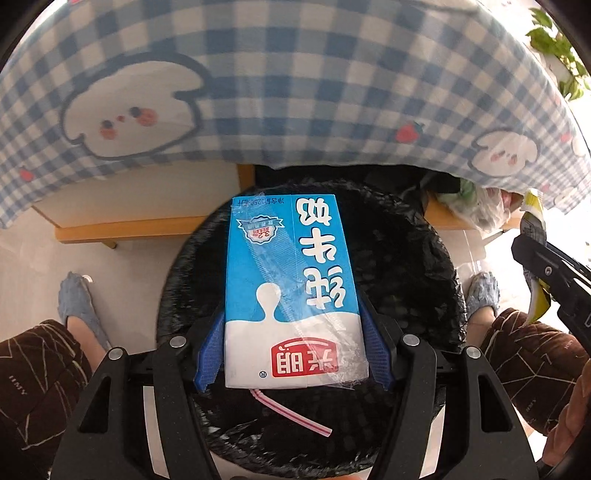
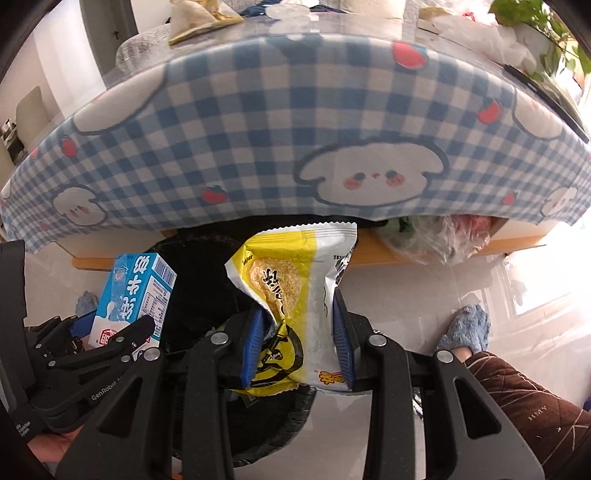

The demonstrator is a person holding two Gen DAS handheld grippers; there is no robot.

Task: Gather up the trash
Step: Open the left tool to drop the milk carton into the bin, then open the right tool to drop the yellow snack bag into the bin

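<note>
A blue milk carton (image 1: 293, 291) is gripped between the left claw's (image 1: 291, 350) pads, above a black-lined bin (image 1: 406, 236). A yellow wrapper (image 2: 295, 295) is pinched in the right claw (image 2: 301, 338), over the bin's edge.

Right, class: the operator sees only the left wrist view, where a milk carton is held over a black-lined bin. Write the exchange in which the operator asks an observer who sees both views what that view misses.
Operator: My milk carton is over the bin. What does the right gripper hold? I see only a yellow scrap.
Observer: A yellow and white snack wrapper, pinched between its blue pads.
Operator: Is anything on top of the table?
Observer: Yes, a pale pouch and crumpled white material lie there.
</note>
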